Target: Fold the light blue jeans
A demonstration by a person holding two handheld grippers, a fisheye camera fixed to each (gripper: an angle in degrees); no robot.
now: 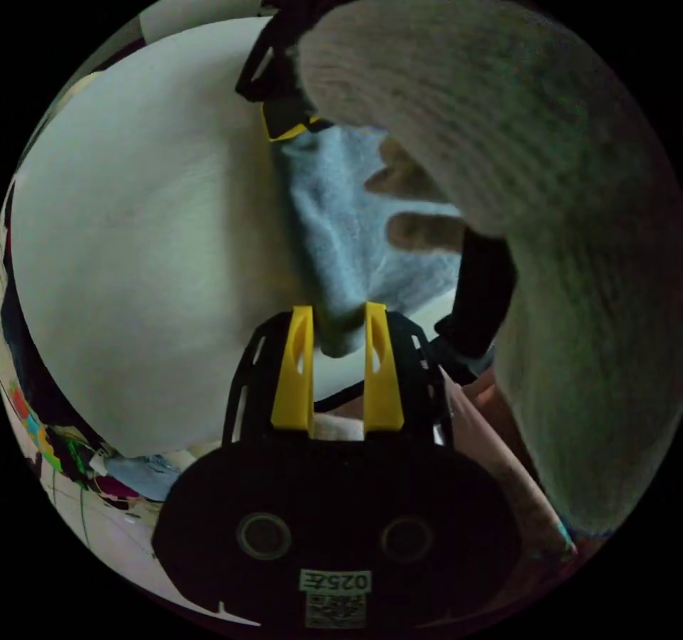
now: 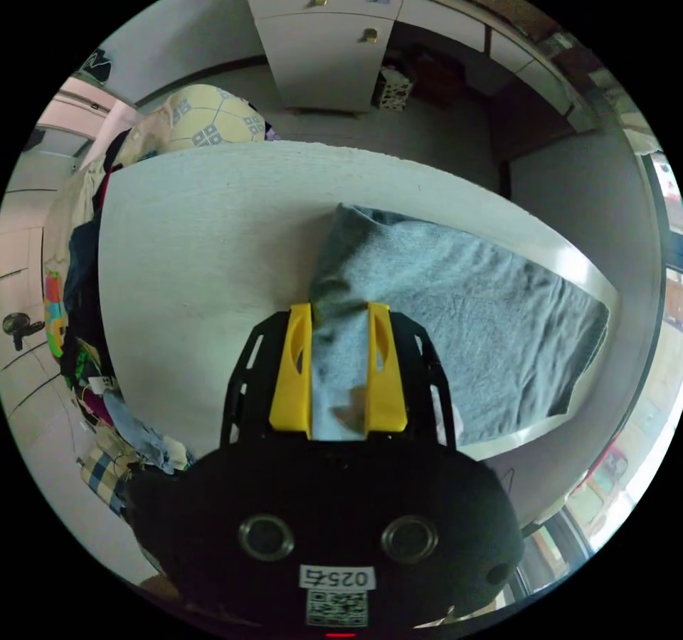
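Jeans [image 2: 455, 320]: light blue, soft and wrinkled, lying flat as a rough rectangle on the white, faintly grained tabletop [image 2: 206, 242], one end lifted. Right hand-held gripper [image 2: 340, 355] has its yellow jaws clamped on that raised fold, cloth bunched between them. Left hand-held gripper [image 1: 340, 341] pinches a hanging corner of the same fabric [image 1: 348, 242] between its jaws. Left gripper view adds a cream ribbed knit sleeve [image 1: 541, 192] up close, plus the other gripper's black-and-yellow tip. Right gripper view adds white cabinets [image 2: 327, 50] and a clothes pile [image 2: 92, 299] beside the tabletop.
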